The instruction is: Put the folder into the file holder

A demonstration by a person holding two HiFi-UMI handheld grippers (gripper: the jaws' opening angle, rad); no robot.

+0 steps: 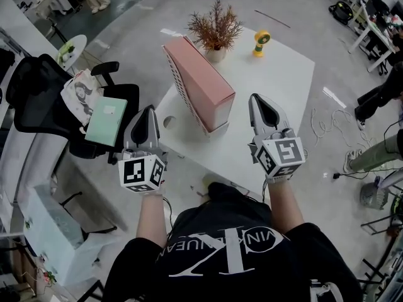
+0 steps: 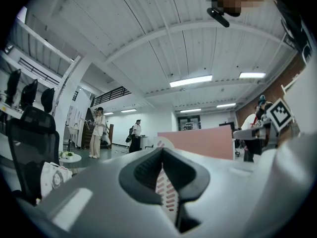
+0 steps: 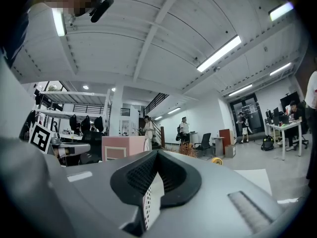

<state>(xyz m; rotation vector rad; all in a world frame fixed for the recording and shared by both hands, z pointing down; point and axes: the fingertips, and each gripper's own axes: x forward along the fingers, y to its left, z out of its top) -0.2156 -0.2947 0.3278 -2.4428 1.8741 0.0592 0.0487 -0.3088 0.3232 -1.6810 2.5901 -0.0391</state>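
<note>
Hovering over the desk's [image 1: 277,74] near edge, left tongs [image 1: 150,108] and right tongs [image 1: 255,97] are closed, empty. Green folder [image 1: 106,121] lies on chair [image 1: 38,93]; pink file holder [image 1: 201,80] stands on the desk.

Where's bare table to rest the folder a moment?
Widest bare patch: the table right of the file holder, this side of the yellow fan. A narrow strip lies left of it, round the round hole. Crowded behind, by the plant.

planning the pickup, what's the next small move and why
Probably swing the left gripper toward the green folder on the office chair and open its jaws: it and the right gripper are shut and empty, and that folder lies nearest the left.
</note>
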